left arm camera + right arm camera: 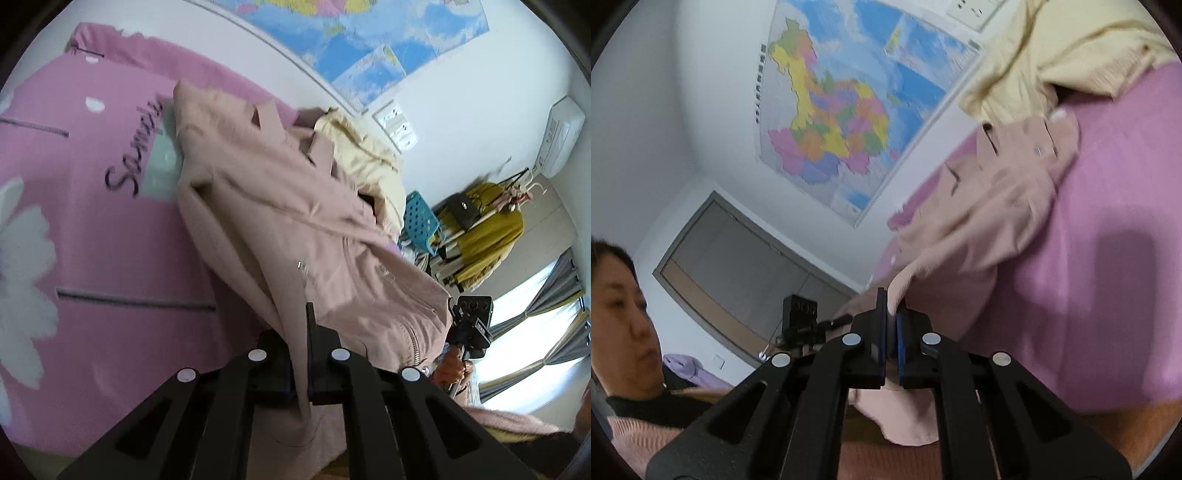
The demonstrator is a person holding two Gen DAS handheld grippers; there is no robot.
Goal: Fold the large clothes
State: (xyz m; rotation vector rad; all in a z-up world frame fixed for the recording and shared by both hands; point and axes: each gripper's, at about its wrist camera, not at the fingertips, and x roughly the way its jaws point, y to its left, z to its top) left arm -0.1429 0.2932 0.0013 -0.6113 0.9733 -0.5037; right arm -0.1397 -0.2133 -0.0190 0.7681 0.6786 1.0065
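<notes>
A large pale pink zip jacket (295, 221) hangs stretched above the pink bedspread (92, 221). My left gripper (301, 332) is shut on one edge of the jacket, with fabric draped between its jaws. My right gripper (891, 314) is shut on another edge of the same jacket (990, 206), and it also shows in the left wrist view (469, 325) at the jacket's far side. The jacket's zip and collar tabs face the left camera.
A cream-yellow garment (365, 155) lies on the bed beyond the jacket, also in the right wrist view (1052, 51). A wall map (842, 110) hangs behind. A blue chair (421, 221), clothes rack (487, 229) and bright window (535, 325) are at right.
</notes>
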